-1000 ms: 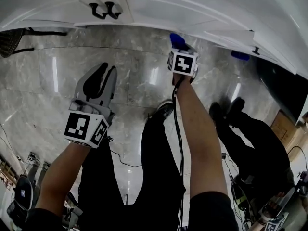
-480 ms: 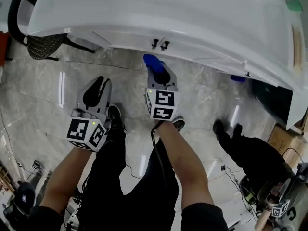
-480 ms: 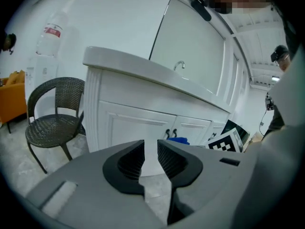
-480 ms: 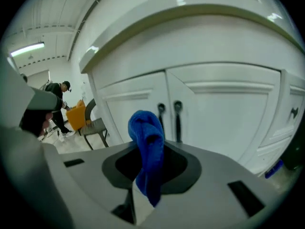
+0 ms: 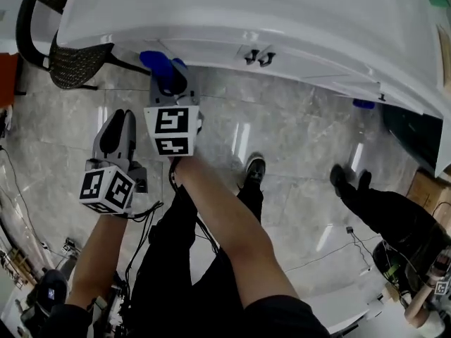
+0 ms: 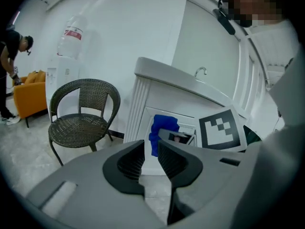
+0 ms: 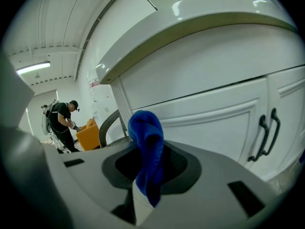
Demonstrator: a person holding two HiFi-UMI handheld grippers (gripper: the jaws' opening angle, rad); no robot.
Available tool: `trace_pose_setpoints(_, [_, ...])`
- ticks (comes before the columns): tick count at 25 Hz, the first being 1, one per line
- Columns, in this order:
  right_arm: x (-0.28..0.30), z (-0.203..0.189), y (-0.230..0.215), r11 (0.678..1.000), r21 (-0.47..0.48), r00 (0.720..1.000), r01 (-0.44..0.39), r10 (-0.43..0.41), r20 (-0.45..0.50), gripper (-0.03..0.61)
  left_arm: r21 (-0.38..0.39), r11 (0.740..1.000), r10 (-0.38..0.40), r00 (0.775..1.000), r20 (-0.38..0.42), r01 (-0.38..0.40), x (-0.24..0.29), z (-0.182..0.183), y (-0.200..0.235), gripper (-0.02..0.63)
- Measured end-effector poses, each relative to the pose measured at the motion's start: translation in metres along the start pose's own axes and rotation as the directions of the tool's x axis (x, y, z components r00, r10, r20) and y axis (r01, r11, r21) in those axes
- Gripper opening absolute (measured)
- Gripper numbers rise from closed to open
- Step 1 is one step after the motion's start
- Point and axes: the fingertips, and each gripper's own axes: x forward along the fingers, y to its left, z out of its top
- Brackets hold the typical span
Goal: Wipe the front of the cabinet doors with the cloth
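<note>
My right gripper (image 5: 169, 84) is shut on a blue cloth (image 5: 158, 63), which bunches up between its jaws (image 7: 147, 151). In the head view the cloth is up against the white cabinet front (image 5: 211, 48), left of the two black door handles (image 5: 257, 56). The right gripper view shows a panelled door (image 7: 209, 120) just beyond the cloth, with the handles (image 7: 267, 132) to the right. My left gripper (image 5: 118, 127) hangs lower and further left, away from the cabinet, shut with nothing in it. Past its jaws (image 6: 151, 157), the left gripper view shows the cloth (image 6: 162, 130) on the door.
A dark wicker chair (image 5: 67, 62) stands just left of the cabinet's corner. Another person's legs (image 5: 380, 213) are at the right, near a clear bottle (image 5: 361, 122) on the floor. Cables trail over the marble floor (image 5: 296, 139). A person (image 7: 62, 120) bends by an orange seat far off.
The right gripper has carried the cloth leftward along the cabinet front, from right of the handles to left of them. The left gripper drifted left with it, still shut.
</note>
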Motion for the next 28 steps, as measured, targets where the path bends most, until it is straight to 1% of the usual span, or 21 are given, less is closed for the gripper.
trace_pose_setpoints(3, [0.012,0.012,0.015,0.999,0.013,0.999,-0.035,0.034,0.025,0.08,-0.018,0.999,0.026,1.0,0.001,-0.026,-0.002,-0.003,0.001,0.087])
trace_pose_setpoints(6, [0.008,0.029,0.007,0.999,0.028,0.998,-0.039,0.038,0.049,0.08,-0.048,0.997,0.054,0.999,0.003,-0.053,-0.008,-0.007,-0.008,0.087])
trace_pose_setpoints(10, [-0.01,0.036,-0.037,0.998,0.058,0.999,0.008,-0.01,0.039,0.08,-0.065,0.996,0.058,0.998,0.004,-0.058,-0.011,-0.015,-0.039,0.087])
trace_pose_setpoints(14, [-0.042,0.038,-0.099,0.994,0.075,0.996,0.08,-0.082,0.027,0.08,-0.078,0.996,0.05,0.999,0.007,-0.049,-0.007,-0.024,-0.074,0.087])
trace_pose_setpoints(16, [-0.058,0.037,-0.136,0.988,0.082,0.992,0.128,-0.129,0.006,0.08,-0.087,0.996,0.037,0.999,0.009,-0.036,-0.004,-0.028,-0.096,0.087])
trace_pose_setpoints(19, [-0.081,0.038,-0.179,0.981,0.059,0.983,0.184,-0.183,-0.021,0.08,-0.101,0.995,0.004,1.0,0.003,-0.003,0.001,-0.036,-0.129,0.087])
trace_pose_setpoints(21, [-0.091,0.039,-0.194,0.977,0.051,0.978,0.205,-0.204,-0.033,0.08,-0.094,0.995,-0.018,1.0,-0.012,0.017,0.001,-0.039,-0.143,0.087])
trace_pose_setpoints(24, [-0.102,0.041,-0.205,0.971,0.066,0.973,0.228,-0.226,-0.035,0.08,-0.071,0.997,-0.041,0.999,-0.026,0.04,0.004,-0.036,-0.153,0.087])
trace_pose_setpoints(26, [-0.106,0.043,-0.205,0.97,0.08,0.973,0.231,-0.23,-0.018,0.08,-0.066,0.997,-0.049,0.999,-0.018,0.048,0.006,-0.031,-0.153,0.087])
trace_pose_setpoints(28, [-0.106,0.042,-0.196,0.97,0.091,0.974,0.226,-0.227,0.004,0.08,-0.063,0.996,-0.058,0.998,-0.013,0.057,0.008,-0.028,-0.146,0.087])
